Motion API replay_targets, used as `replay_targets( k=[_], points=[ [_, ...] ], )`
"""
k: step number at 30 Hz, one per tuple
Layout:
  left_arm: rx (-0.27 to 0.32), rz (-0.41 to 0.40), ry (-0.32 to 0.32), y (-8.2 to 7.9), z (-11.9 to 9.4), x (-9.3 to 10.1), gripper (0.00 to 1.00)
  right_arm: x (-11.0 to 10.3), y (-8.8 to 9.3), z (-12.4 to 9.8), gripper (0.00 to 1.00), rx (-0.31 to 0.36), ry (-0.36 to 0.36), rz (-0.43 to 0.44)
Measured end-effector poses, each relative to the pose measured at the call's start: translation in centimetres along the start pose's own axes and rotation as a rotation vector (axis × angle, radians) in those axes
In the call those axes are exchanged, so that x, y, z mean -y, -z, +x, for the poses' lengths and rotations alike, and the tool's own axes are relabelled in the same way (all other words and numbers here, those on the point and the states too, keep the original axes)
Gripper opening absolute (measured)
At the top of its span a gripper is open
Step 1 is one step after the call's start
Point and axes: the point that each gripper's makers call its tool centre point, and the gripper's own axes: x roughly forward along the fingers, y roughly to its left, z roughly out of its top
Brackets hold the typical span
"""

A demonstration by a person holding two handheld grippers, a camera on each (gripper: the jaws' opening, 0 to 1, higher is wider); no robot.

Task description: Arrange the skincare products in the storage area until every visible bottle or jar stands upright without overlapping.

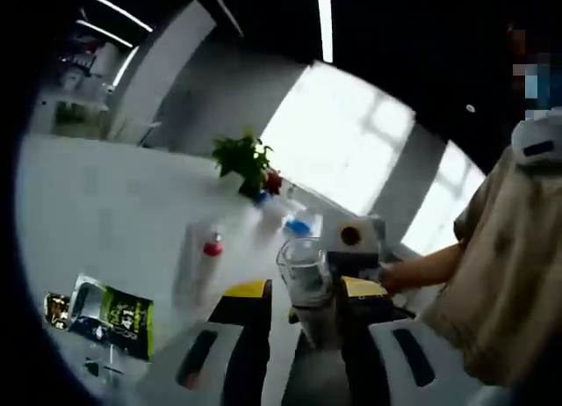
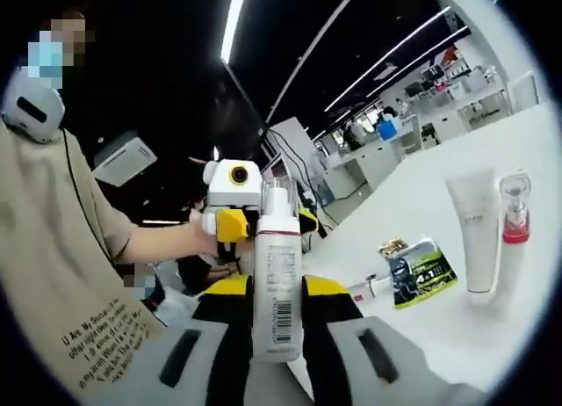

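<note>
Currently, a white pump bottle (image 2: pixel 277 283) is being clamped upright by the right gripper (image 2: pixel 277 322); the left gripper's (image 1: pixel 303 322) grip is undeterminable.

White table (image 2: pixel 421 204), glossy top. On it in the right gripper view: white tube (image 2: pixel 475 235) standing cap-down, clear bottle with red collar (image 2: pixel 513 214) upright just beside it, green/black sachet (image 2: pixel 420 272) lying flat nearby. In the left gripper view, a potted green plant (image 1: pixel 246 163) near the far edge.
</note>
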Motion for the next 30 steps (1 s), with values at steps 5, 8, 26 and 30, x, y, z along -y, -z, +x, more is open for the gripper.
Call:
replay_targets(
  k=[5, 8, 26, 30],
  points=[
    [0.029, 0.001, 0.028, -0.6, 0.1, 0.7, 0.19, -0.4, -0.8, 0.4, 0.2, 0.062, 0.004, 0.04],
    [0.033, -0.001, 0.034, -0.9, 0.0, 0.8, 0.18, -0.7, -0.8, 0.6, 0.2, 0.076, 0.004, 0.048],
    [-0.144, 0.135, -0.026, 0.4, 0.8, 1.2, 0.14, 0.8, 0.9, 0.5, 0.25, -0.085, 0.135, -0.201],
    [-0.207, 0.209, -0.046, 1.1, 1.3, 1.3, 0.14, 1.1, 1.3, -0.2, 0.25, -0.139, 0.17, -0.271]
  ],
)
